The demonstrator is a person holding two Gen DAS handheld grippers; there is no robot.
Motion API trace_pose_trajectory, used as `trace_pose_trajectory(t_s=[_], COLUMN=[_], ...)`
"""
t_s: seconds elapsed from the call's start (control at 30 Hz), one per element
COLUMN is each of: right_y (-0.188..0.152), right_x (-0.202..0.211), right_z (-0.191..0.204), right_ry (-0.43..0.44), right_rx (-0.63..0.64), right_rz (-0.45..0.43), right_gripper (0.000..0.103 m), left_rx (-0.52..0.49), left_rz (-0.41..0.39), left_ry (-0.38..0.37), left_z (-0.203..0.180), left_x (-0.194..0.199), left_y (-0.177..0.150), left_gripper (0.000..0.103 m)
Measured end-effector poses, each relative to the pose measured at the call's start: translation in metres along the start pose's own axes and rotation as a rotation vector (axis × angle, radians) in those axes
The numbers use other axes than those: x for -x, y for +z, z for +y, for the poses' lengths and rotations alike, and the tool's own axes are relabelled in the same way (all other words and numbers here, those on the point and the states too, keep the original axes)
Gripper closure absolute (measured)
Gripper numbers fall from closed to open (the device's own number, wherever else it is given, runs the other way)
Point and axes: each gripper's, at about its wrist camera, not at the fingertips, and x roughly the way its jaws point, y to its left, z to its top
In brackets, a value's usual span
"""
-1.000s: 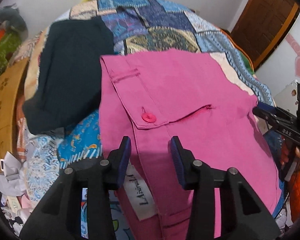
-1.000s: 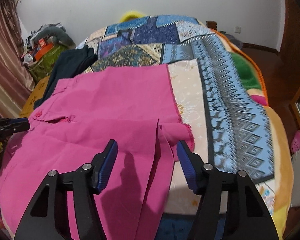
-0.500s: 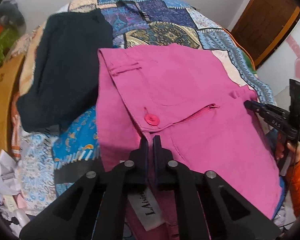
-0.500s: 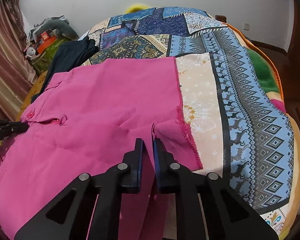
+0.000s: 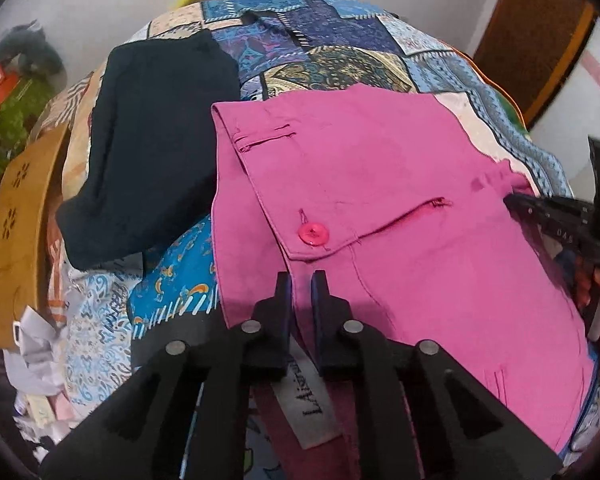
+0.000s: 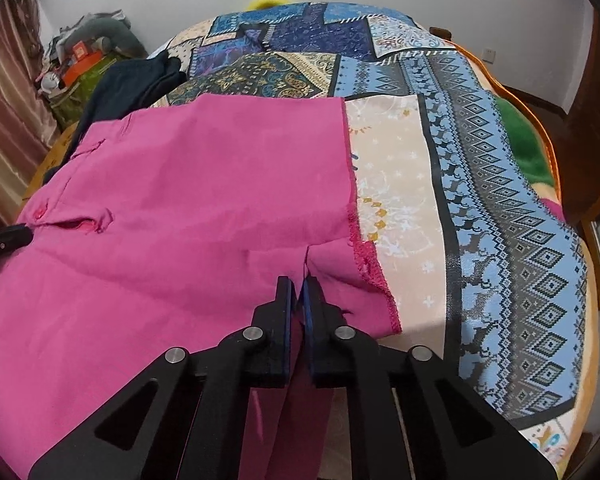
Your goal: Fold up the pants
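Note:
Pink pants [image 5: 380, 168] lie spread on a patchwork bedspread [image 5: 340, 40], with the waistband, pink button [image 5: 313, 234] and white label [image 5: 312, 408] nearest the left wrist camera. My left gripper [image 5: 301, 276] pinches the waistband just below the button flap. Its jaws are opening slightly, with the fabric still pressed between them. In the right wrist view my right gripper [image 6: 298, 280] is shut on a fold of the pants [image 6: 180, 184] between the two leg hems. Each view shows the other gripper at the picture's edge: the right gripper [image 5: 512, 200] and the left gripper [image 6: 24, 232].
A dark navy garment [image 5: 152, 140] lies left of the pants, also visible as the navy garment [image 6: 128, 80] at the back left. A wooden headboard [image 5: 16, 220] and crumpled cloths sit at the left. Bare bedspread [image 6: 500, 200] stretches right of the pants. A door stands at the far right.
Both grippers stood open over the pants a second ago and have closed on the fabric. The left jaws now show a slightly wider gap than half a second ago.

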Motion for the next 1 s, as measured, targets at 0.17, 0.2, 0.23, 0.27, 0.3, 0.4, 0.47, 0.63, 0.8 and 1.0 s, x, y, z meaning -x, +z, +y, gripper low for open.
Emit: trace_pose_trajectory(t_s=[0.17, 0.2, 0.23, 0.27, 0.3, 0.4, 0.47, 0.63, 0.8, 1.0], right_y=[0.001, 0.0, 0.001, 0.002, 0.003, 0.005, 0.009, 0.016, 0.02, 0.022], right_x=[0.015, 0.018, 0.022, 0.026, 0.031, 0.043, 0.049, 0.052, 0.031, 0.005], right_z=[0.009, 0.01, 0.011, 0.011, 0.01, 0.008, 0.004, -0.005, -0.024, -0.034], right_ry=[-0.045, -0.05, -0.049, -0.046, -0.043, -0.044, -0.042, -0.057, -0.065, -0.008], right_rx=[0.042, 0.043, 0.043, 0.043, 0.042, 0.034, 0.022, -0.027, -0.086, -0.144], right_rz=[-0.017, -0.021, -0.027, -0.035, -0.048, -0.081, -0.102, -0.148, -0.109, -0.051], right_gripper=[0.094, 0.094, 0.094, 0.094, 0.093, 0.088, 0.083, 0.061, 0.061, 0.061], left_rx=[-0.015, -0.012, -0.01, -0.008, -0.004, 0.032, 0.052, 0.093, 0.192, 0.155], left_rz=[-0.009, -0.015, -0.023, -0.027, -0.033, -0.038, -0.035, 0.015, 0.105, 0.087], left_ry=[-0.013, -0.017, -0.021, -0.024, -0.029, -0.072, -0.1, -0.094, -0.177, -0.173], left_z=[0.002, 0.003, 0.005, 0.006, 0.008, 0.014, 0.018, 0.031, 0.046, 0.039], left_x=[0.011, 0.013, 0.016, 0.018, 0.02, 0.023, 0.02, -0.006, -0.037, -0.042], left_y=[0.005, 0.007, 0.01, 0.012, 0.015, 0.028, 0.036, 0.054, 0.058, 0.061], left_gripper=[0.071, 0.071, 0.07, 0.07, 0.07, 0.069, 0.066, 0.064, 0.064, 0.066])
